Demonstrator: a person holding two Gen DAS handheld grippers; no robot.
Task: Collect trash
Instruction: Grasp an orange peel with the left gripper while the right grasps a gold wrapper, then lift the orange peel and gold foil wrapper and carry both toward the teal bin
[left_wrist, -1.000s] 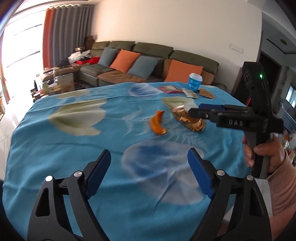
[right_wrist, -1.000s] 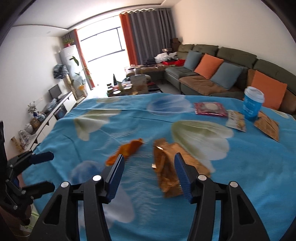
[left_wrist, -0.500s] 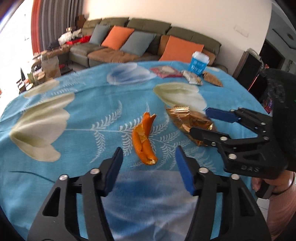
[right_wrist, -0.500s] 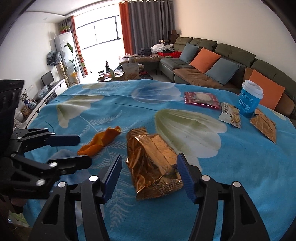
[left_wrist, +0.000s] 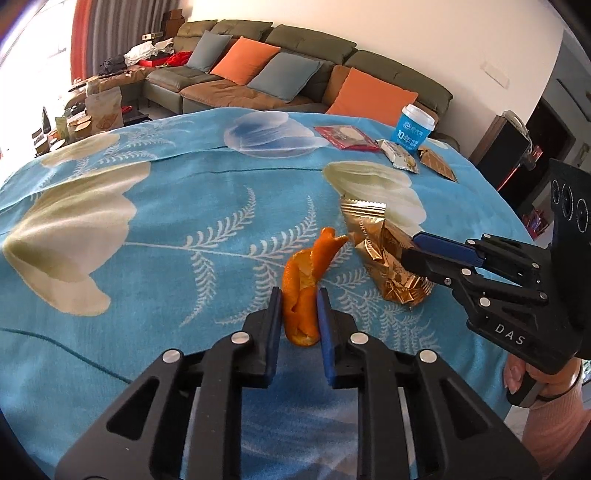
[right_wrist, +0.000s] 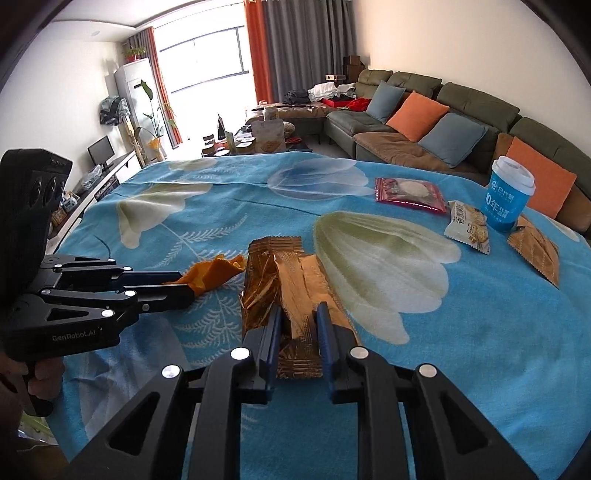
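An orange peel (left_wrist: 304, 280) lies on the blue flowered cloth (left_wrist: 147, 229). My left gripper (left_wrist: 298, 314) is shut on the peel's near end. A crumpled gold foil wrapper (right_wrist: 291, 291) lies just right of the peel. My right gripper (right_wrist: 298, 328) is shut on the wrapper's near part. In the left wrist view the right gripper (left_wrist: 412, 247) pinches the wrapper (left_wrist: 380, 251) from the right. In the right wrist view the left gripper (right_wrist: 184, 286) holds the peel (right_wrist: 214, 273) at the left.
At the far right of the cloth stand a blue paper cup (right_wrist: 509, 194), a red snack packet (right_wrist: 408, 190), a white cracker packet (right_wrist: 469, 225) and a brown packet (right_wrist: 535, 251). A sofa (left_wrist: 295, 74) with orange and grey cushions lies beyond.
Both grippers moved forward and down to the cloth and closed: the left on the orange peel, the right on the gold wrapper. Both were open before.
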